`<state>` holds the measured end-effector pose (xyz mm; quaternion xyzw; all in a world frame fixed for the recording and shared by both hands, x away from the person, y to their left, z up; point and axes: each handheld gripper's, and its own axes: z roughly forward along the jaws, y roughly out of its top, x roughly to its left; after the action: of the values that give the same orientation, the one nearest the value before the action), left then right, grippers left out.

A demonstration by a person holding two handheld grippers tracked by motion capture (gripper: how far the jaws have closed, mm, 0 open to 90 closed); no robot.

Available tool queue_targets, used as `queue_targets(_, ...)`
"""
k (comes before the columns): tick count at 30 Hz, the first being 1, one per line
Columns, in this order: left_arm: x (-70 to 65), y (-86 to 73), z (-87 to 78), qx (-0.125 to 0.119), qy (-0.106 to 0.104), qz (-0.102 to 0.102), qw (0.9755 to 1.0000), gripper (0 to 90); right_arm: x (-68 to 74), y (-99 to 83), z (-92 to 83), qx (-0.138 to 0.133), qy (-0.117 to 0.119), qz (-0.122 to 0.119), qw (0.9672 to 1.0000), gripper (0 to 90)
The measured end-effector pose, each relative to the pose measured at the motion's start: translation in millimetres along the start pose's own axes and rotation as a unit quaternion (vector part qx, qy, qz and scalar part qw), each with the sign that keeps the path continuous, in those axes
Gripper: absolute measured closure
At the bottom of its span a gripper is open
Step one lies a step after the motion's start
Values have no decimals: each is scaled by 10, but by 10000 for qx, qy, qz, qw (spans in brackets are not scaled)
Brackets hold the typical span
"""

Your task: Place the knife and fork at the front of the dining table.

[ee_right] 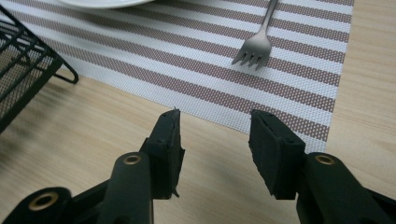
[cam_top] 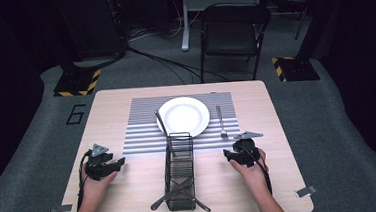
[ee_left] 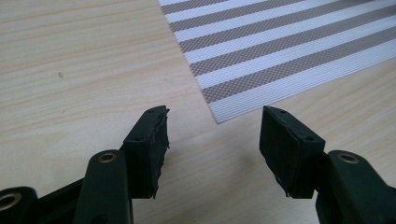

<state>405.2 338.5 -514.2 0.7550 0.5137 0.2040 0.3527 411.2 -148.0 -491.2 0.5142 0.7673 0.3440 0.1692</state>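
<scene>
A white plate (cam_top: pixel 183 116) sits on a striped placemat (cam_top: pixel 143 134). A fork (cam_top: pixel 221 122) lies to its right and a knife (cam_top: pixel 161 122) to its left. My left gripper (cam_top: pixel 117 165) rests low over bare wood at the left; its jaws (ee_left: pixel 212 135) stand open with nothing between them, just short of the placemat's corner (ee_left: pixel 280 46). My right gripper (cam_top: pixel 228 155) is at the right, near the mat's front edge. Its own view shows it (ee_right: pixel 215 140) open and empty, with the fork's tines (ee_right: pixel 254 53) ahead on the placemat (ee_right: pixel 187 70).
A black wire basket (cam_top: pixel 180 161) stands lengthwise at the table's front middle, between my hands, with dark utensils (cam_top: pixel 174 193) lying in its near end. Its corner (ee_right: pixel 23 60) shows left of the right gripper. A folding chair (cam_top: pixel 233 30) stands beyond the table.
</scene>
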Motion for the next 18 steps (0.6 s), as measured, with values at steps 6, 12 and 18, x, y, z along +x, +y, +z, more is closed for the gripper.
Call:
queue_targets(6, -113, 77, -89, -4, -239, 162, 9996, 445, -8, -39, 26, 27, 30, 41, 10000, 497)
queue_targets(12, -209, 169, -182, -41, -471, 142, 9988, 468, -15, -47, 27, -8, -37, -127, 9999, 498)
queue_targets(18, -324, 315, -244, -44, -684, 129, 9976, 493, -32, -50, -5, -58, -55, -44, 10000, 501)
